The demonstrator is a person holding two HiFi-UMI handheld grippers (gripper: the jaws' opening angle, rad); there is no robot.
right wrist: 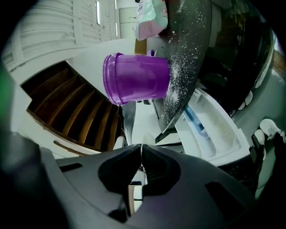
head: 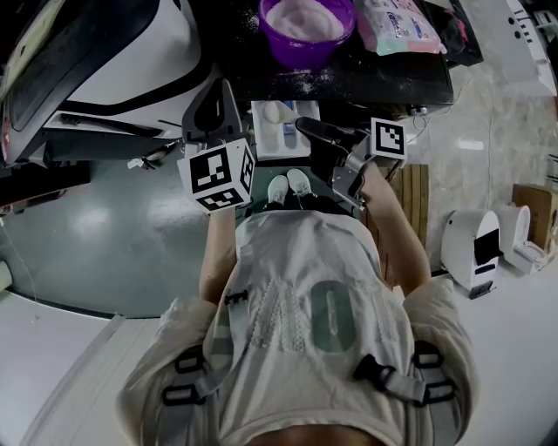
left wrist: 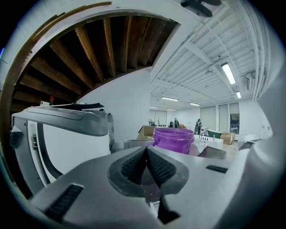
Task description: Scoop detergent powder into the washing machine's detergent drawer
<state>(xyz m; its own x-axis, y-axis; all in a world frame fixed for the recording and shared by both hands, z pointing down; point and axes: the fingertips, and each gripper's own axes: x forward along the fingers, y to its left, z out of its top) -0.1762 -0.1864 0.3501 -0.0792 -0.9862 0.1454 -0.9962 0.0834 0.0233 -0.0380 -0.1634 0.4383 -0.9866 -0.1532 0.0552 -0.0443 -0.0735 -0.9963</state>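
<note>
Purple tub (left wrist: 174, 139) stands beyond closed left gripper (left wrist: 146, 149).

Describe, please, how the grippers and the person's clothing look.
The left gripper and right gripper have grey bodies and dark jaws. Each carries a white cube with black square markers. The person wears a pale short-sleeved top under grey straps.

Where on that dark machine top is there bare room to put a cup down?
The dark top is free right of the purple tub, between the pink bag and the front edge; nearer the tub it is dusted with powder. It is crowded at the open drawer, where the right hand-held gripper hovers.
</note>
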